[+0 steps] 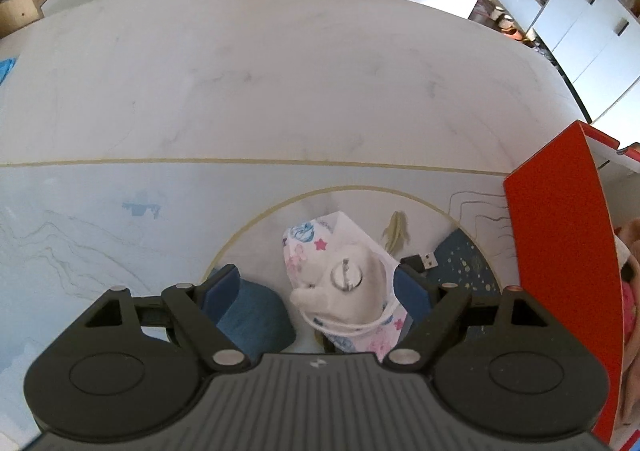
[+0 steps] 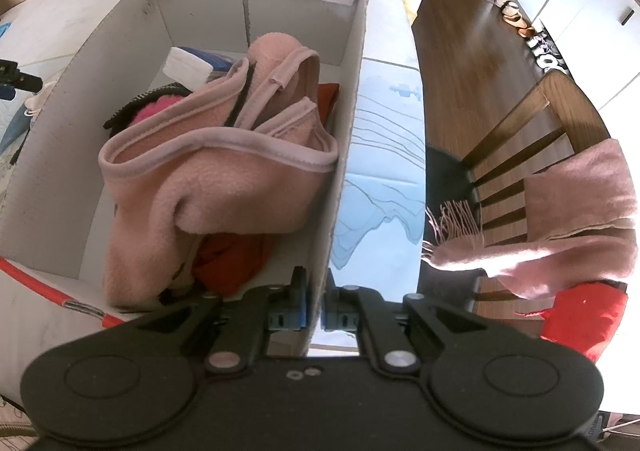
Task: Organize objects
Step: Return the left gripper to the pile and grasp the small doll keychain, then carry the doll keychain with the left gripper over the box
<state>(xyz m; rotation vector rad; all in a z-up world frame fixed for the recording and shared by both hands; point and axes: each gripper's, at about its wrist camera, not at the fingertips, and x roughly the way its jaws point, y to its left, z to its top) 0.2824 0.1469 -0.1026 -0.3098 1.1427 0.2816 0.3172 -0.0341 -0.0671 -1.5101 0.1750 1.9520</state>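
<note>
Left wrist view: my left claw hangs released over the worktop, its blue pads spread wide on either side of a small patterned pouch. The pouch lies on the worktop between the pads, touching neither as far as I can tell, with a white plush toy and a round metal clip on top of it and a white cord looped at its near end. Just beyond the pouch, toward the box, a black USB stick lies on the worktop. The box stands to the right of the pouch, its red outer wall upright.

In the right wrist view, my right claw is clenched on the box's right wall, one pad inside the box and one outside, the cardboard edge pinched between them. Inside the box a pink fleece is heaped against that wall, with something red under it and a white and blue packet behind it. Right of the box, past the worktop edge, stands a chair with a pink scarf draped over it.
</note>
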